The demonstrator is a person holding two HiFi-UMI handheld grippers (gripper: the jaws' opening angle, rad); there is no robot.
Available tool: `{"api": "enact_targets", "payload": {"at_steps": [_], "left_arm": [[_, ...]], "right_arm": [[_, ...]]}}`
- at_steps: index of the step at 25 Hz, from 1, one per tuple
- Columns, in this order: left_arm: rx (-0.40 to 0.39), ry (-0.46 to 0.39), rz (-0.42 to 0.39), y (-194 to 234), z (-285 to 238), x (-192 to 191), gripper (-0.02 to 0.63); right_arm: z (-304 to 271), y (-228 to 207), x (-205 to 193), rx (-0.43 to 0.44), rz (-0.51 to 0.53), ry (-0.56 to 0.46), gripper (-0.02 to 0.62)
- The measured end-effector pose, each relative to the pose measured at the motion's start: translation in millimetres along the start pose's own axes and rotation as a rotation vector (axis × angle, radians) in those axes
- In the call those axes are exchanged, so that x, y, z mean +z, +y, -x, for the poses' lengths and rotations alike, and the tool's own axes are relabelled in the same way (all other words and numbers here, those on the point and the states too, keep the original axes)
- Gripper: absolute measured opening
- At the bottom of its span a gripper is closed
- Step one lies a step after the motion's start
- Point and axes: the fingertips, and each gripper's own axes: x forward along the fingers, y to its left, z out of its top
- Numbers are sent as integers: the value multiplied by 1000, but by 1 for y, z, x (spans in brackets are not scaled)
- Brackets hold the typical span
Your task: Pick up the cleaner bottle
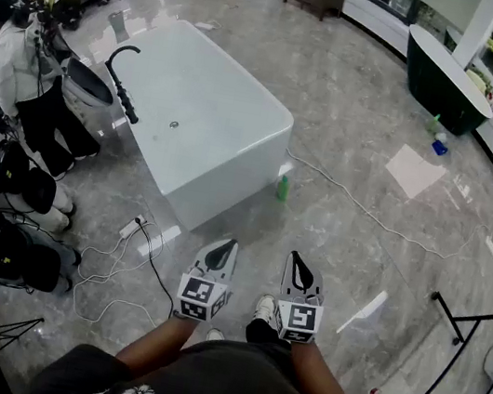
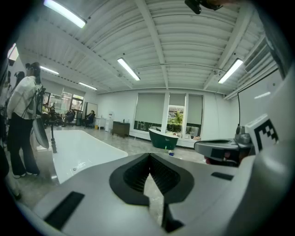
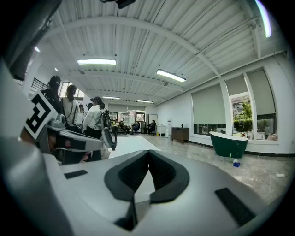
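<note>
Since the jaws of the left gripper (image 2: 150,156) are pressed together with nothing between them, and those of the right gripper (image 3: 148,154) likewise, no grasp is started. Both are held side by side close to the person's body, tips pointing ahead over the floor (image 1: 349,257). The green cleaner bottle (image 1: 283,188) stands upright on the floor just beside the near corner of the white bathtub (image 1: 229,188), well ahead of both grippers. A thin cable (image 1: 366,214) runs along the floor to its right. A second small green bottle (image 1: 434,123) sits far off by the dark green tub (image 1: 442,80); the near one seems the likelier target, not certain. Step: approach, at the very start. The next move calls for walking to the bathtub corner, lowering one gripper, spreading its jaws wider than the bottle, then closing on its body without tipping it or bumping the tub wall.
</note>
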Motion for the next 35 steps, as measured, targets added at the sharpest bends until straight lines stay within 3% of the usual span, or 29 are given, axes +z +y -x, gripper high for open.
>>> {"api": "enact_targets", "payload": {"at_steps": [8, 15, 22, 27, 32, 35], "left_arm": [[23, -6, 17, -22, -113, 31, 6], [107, 5, 37, -5, -149, 38, 6], [145, 25, 60, 32, -191, 37, 6], [154, 20, 69, 72, -229, 39, 6], [238, -49, 148, 133, -269, 73, 6], [258, -72, 150, 158, -287, 91, 6]], "right_arm": [[-71, -100, 7, 41, 12, -3, 15], [-115, -129, 7, 105, 18, 4, 15], [-187, -142, 6, 151, -59, 18, 15], [-245, -156, 4, 161, 8, 40, 15], [-307, -153, 17, 206, 29, 49, 15], [-339, -153, 25, 211, 31, 50, 15]]}}
